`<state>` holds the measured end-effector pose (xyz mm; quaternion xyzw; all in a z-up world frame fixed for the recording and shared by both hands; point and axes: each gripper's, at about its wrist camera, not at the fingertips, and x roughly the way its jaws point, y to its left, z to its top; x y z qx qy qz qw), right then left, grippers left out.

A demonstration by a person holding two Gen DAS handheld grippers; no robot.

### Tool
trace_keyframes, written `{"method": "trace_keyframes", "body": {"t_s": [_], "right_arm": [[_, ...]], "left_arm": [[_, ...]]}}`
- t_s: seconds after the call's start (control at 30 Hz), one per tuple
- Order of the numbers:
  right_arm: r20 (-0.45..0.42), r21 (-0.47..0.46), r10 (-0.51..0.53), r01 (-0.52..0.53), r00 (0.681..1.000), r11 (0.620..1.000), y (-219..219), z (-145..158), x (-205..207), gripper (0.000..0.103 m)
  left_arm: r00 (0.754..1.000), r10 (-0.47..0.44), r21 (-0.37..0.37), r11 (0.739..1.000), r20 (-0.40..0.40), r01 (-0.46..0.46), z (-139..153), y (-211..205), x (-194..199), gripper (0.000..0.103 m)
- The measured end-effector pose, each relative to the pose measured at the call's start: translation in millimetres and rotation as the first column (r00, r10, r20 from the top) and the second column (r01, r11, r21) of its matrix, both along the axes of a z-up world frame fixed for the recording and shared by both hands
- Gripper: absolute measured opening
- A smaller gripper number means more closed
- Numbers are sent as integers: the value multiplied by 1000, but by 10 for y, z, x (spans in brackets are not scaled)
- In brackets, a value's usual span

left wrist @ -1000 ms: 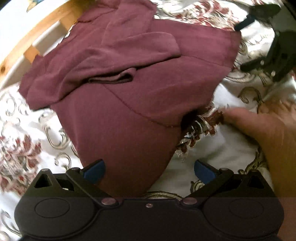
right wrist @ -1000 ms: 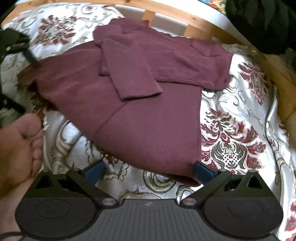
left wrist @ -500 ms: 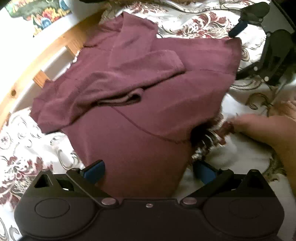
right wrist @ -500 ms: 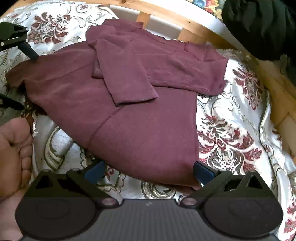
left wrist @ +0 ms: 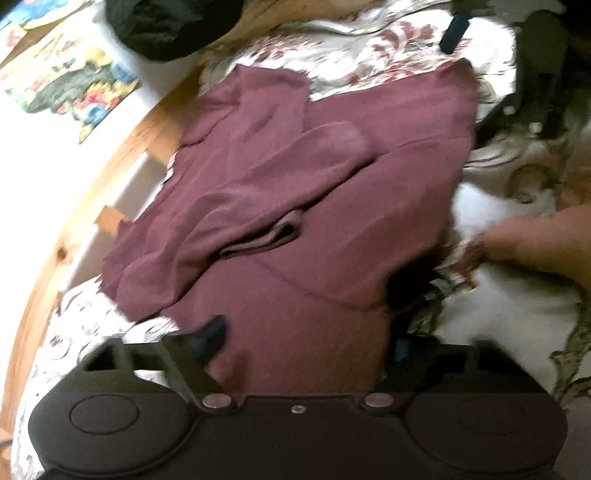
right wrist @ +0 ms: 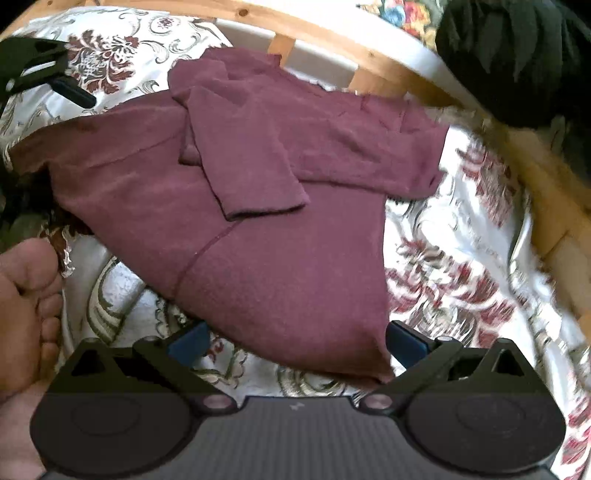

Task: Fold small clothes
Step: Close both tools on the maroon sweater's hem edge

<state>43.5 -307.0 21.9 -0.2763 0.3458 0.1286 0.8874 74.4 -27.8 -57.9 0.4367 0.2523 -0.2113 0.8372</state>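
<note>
A maroon long-sleeved top (left wrist: 325, 206) lies spread on the floral bedspread, both sleeves folded across its body; it also shows in the right wrist view (right wrist: 280, 221). My left gripper (left wrist: 306, 347) is open, its jaws straddling one bottom corner of the hem. My right gripper (right wrist: 295, 341) is open with the other hem corner lying between its blue pads (right wrist: 188, 341). Neither gripper is closed on the cloth. Each gripper shows in the other's view, the right one (left wrist: 539, 74) and the left one (right wrist: 33, 70).
The white, red-patterned bedspread (right wrist: 461, 266) covers the bed. A wooden bed frame (right wrist: 332, 33) runs along the far side. A dark bundle (right wrist: 517, 55) sits beyond it. A bare foot (right wrist: 26, 306) rests beside the shirt; it also shows in the left wrist view (left wrist: 535, 240).
Both grippers have pulled back and tilted up, showing more of the bed frame and wall. The left view is now blurred with motion. The shirt has not moved.
</note>
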Motion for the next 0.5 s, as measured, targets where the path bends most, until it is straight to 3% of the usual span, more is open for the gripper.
{"method": "trace_keyframes", "body": {"t_s": [0.1, 0.27, 0.33, 0.5], "right_arm": [[27, -76, 25, -23, 999, 997, 49, -44, -11, 103], [58, -142, 48, -39, 997, 989, 93, -80, -19, 103], [53, -136, 45, -38, 998, 990, 85, -83, -15, 103], [49, -121, 36, -30, 998, 992, 62, -88, -18, 103]], "left_arm": [[996, 73, -21, 997, -44, -74, 43, 131, 130, 60], [988, 123, -102, 986, -91, -132, 146, 294, 258, 49], [986, 135, -140, 979, -101, -148, 197, 349, 296, 36], [970, 180, -246, 945, -165, -217, 302, 495, 441, 35]]}}
